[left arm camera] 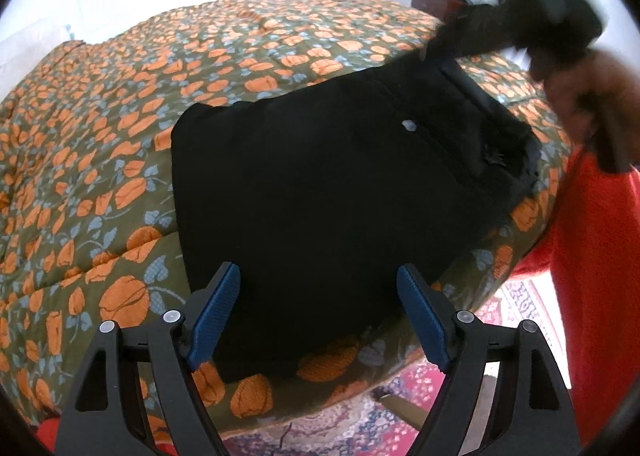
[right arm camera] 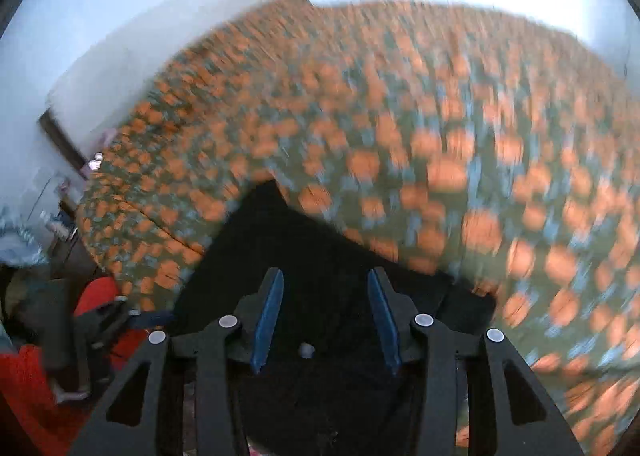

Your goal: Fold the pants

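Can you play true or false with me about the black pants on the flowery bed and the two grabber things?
1. The black pants lie on a quilt with orange flowers. True.
2. The left gripper is squeezing the pants tight. False: its blue fingers stand wide apart with nothing held between them.
3. The pants are stretched out long and flat. False: they are already folded into a compact block near the bed's edge.
4. The right wrist picture is blurry. True: the quilt is smeared there.
5. The right gripper has its fingers apart over black cloth. True.
6. The floor beside the bed is bare wood. False: a red patterned rug shows there.
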`<action>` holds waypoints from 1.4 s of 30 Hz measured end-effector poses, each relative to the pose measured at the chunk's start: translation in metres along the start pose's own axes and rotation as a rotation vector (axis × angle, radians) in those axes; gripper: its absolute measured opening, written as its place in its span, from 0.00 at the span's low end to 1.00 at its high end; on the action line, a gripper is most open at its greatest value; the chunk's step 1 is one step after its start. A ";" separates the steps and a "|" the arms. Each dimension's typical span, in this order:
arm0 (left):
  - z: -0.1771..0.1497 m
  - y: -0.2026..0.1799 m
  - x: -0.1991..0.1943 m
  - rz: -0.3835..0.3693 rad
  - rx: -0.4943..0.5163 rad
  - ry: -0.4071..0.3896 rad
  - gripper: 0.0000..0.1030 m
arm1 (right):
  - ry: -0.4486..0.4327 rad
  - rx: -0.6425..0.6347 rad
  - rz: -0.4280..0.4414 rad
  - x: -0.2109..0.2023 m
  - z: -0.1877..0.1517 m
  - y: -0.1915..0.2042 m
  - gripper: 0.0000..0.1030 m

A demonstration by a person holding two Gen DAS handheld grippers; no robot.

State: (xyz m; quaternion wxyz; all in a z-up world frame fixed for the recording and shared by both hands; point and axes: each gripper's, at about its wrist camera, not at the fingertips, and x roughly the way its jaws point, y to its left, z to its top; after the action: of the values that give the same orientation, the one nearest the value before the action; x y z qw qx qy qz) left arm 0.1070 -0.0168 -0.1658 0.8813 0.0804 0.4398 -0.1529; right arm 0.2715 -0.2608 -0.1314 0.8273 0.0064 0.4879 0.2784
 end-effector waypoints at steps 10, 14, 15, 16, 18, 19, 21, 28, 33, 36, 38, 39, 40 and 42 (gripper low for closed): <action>0.009 0.019 -0.020 0.010 -0.077 -0.087 0.80 | -0.035 -0.126 -0.068 -0.039 -0.049 0.027 0.39; 0.010 0.029 -0.012 0.012 -0.132 -0.056 0.80 | -0.036 -0.188 -0.040 -0.063 -0.070 0.049 0.39; 0.010 0.029 -0.011 0.011 -0.135 -0.050 0.80 | -0.023 -0.197 -0.043 -0.062 -0.076 0.052 0.39; 0.009 0.029 -0.009 0.010 -0.132 -0.045 0.80 | 0.000 -0.205 -0.048 -0.059 -0.083 0.054 0.39; 0.007 0.025 -0.007 0.013 -0.117 -0.031 0.80 | 0.062 -0.207 -0.074 -0.047 -0.097 0.051 0.39; 0.006 0.023 -0.006 0.016 -0.107 -0.024 0.80 | 0.094 -0.194 -0.081 -0.040 -0.103 0.048 0.39; 0.005 0.019 -0.006 0.021 -0.087 -0.019 0.80 | 0.137 -0.147 -0.063 -0.030 -0.114 0.038 0.39; 0.005 0.022 -0.007 0.031 -0.100 -0.017 0.80 | 0.155 -0.135 -0.058 -0.026 -0.120 0.032 0.39; 0.001 0.043 -0.008 0.052 -0.164 -0.005 0.81 | 0.167 -0.154 -0.060 -0.024 -0.127 0.033 0.39; -0.002 0.069 -0.011 0.060 -0.257 -0.010 0.82 | 0.168 -0.139 -0.041 -0.032 -0.125 0.031 0.39; -0.007 0.092 -0.010 0.065 -0.356 -0.006 0.84 | 0.102 -0.117 -0.019 -0.050 -0.121 0.026 0.47; -0.008 0.102 -0.008 0.068 -0.402 0.000 0.85 | 0.071 -0.104 -0.022 -0.056 -0.119 0.022 0.61; -0.010 0.113 -0.005 0.068 -0.451 0.011 0.85 | 0.037 -0.083 -0.031 -0.063 -0.117 0.015 0.69; -0.012 0.133 0.004 0.040 -0.541 0.034 0.84 | -0.023 0.000 -0.020 -0.073 -0.109 -0.009 0.78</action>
State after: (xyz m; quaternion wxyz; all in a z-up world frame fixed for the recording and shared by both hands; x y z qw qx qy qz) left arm 0.1455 0.1111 -0.1752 0.8660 -0.1467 0.4779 -0.0109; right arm 0.1601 -0.3309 -0.1321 0.8356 0.0048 0.4783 0.2700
